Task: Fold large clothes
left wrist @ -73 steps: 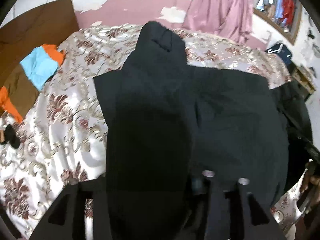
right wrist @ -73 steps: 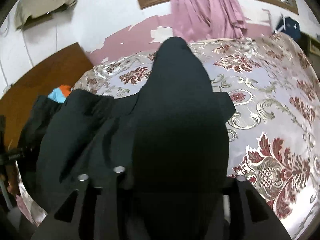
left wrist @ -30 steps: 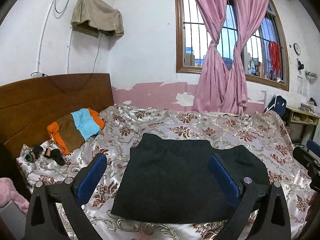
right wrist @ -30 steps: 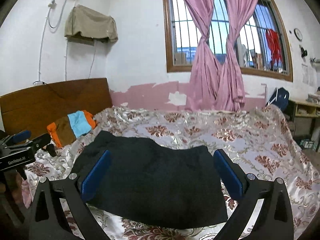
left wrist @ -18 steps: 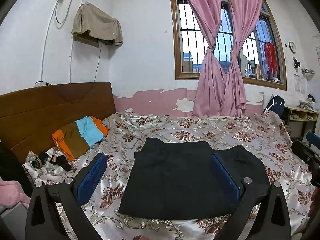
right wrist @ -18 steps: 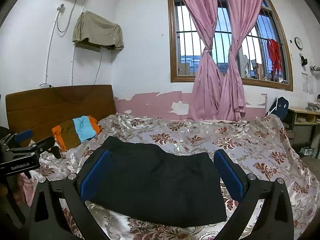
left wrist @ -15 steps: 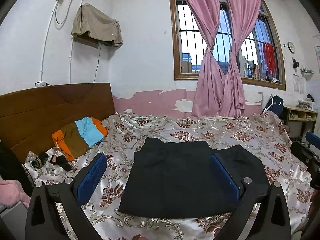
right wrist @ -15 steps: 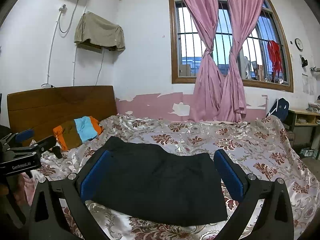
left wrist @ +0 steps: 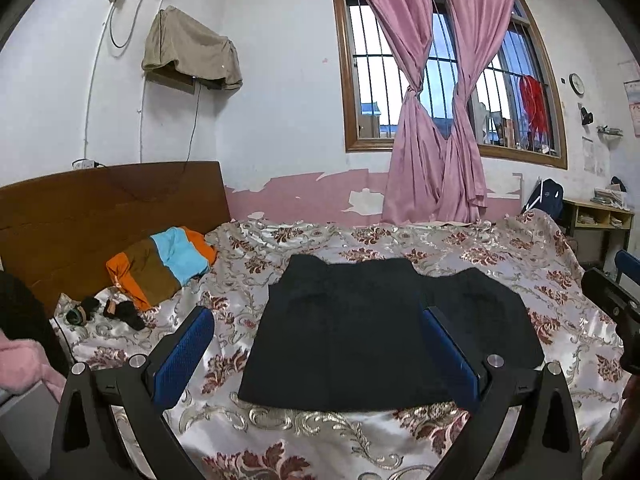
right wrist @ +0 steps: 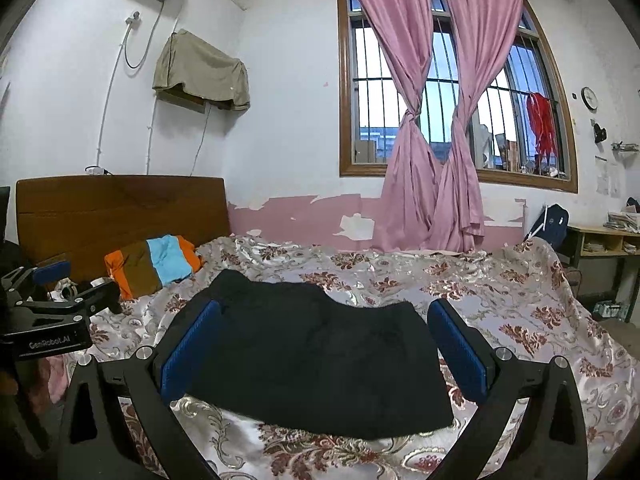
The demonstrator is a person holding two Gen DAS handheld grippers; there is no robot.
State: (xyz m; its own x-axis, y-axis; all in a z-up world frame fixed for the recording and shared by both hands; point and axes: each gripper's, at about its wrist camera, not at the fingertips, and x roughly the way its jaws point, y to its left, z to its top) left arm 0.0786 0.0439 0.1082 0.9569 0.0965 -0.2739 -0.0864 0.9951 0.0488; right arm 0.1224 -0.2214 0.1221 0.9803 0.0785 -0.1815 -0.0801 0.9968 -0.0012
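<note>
A black garment (left wrist: 360,332) lies folded into a flat rectangle on the floral bedspread (left wrist: 500,248), near the front edge of the bed; it also shows in the right wrist view (right wrist: 316,360). My left gripper (left wrist: 316,356) is open and empty, held back from the bed above the garment's near edge. My right gripper (right wrist: 320,352) is open and empty too, held back likewise. The left gripper's body (right wrist: 44,320) shows at the left of the right wrist view.
A folded orange, brown and blue garment (left wrist: 160,264) lies by the wooden headboard (left wrist: 100,208), with small dark items (left wrist: 120,312) beside it. Pink curtains (left wrist: 432,120) hang at the barred window. A desk (left wrist: 600,220) stands at the right.
Both grippers let go of the black garment, opened and drew back from the bed. The garment now lies folded flat. In the last half second nothing has visibly moved.
</note>
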